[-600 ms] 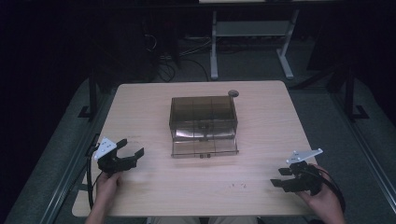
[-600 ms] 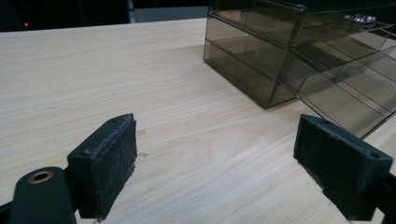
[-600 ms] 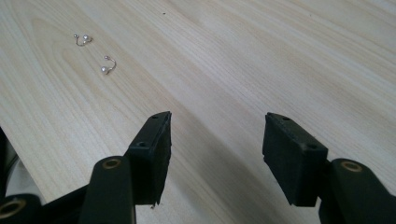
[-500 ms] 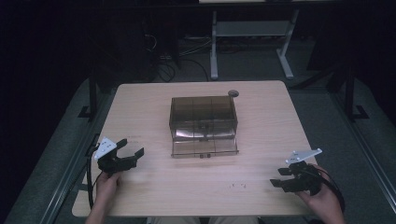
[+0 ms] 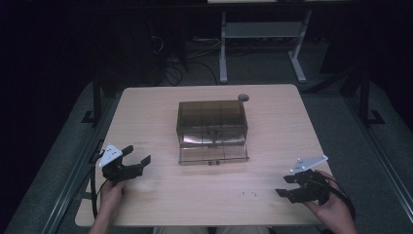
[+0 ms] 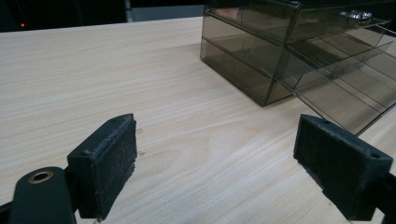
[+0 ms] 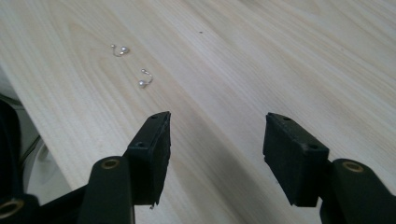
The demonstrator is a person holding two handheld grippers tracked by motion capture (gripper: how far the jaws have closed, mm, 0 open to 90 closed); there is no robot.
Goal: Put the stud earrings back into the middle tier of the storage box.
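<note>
Currently two earrings lie at eleven o'clock from the right gripper, nearer hand, fingers apart, empty.

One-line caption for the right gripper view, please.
Open right hand-held gripper hovers over the wooden table, two small pearl earrings lying ahead.
</note>
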